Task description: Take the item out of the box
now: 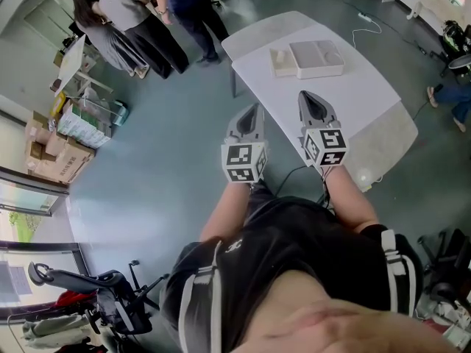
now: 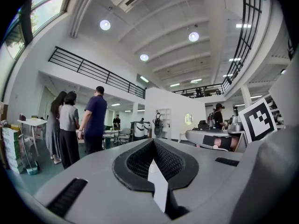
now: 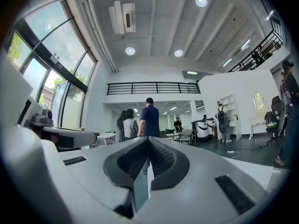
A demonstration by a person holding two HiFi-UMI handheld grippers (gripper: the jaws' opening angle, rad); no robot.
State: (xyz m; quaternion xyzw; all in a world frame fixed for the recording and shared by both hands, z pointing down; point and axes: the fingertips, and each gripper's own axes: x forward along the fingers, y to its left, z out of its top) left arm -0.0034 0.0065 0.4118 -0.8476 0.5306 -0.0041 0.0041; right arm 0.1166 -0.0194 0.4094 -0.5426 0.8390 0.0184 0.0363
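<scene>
A flat white box (image 1: 318,57) lies on the far part of the white table (image 1: 368,94), with a smaller cream part (image 1: 281,62) against its left side. What is inside it cannot be made out. In the head view both grippers are held up side by side, well short of the box. My left gripper (image 1: 255,109) hangs over the floor by the table's near left edge, jaws shut and nothing between them (image 2: 153,141). My right gripper (image 1: 307,95) is over the table's near part, shut and empty too (image 3: 148,139). Both gripper views look level across the room, not at the box.
Several people (image 1: 132,20) stand at the back left beside a small table. Cardboard boxes (image 1: 51,157) are stacked by the left wall. A white cable (image 1: 368,22) runs on the floor behind the table. An office chair (image 1: 110,293) stands at the near left.
</scene>
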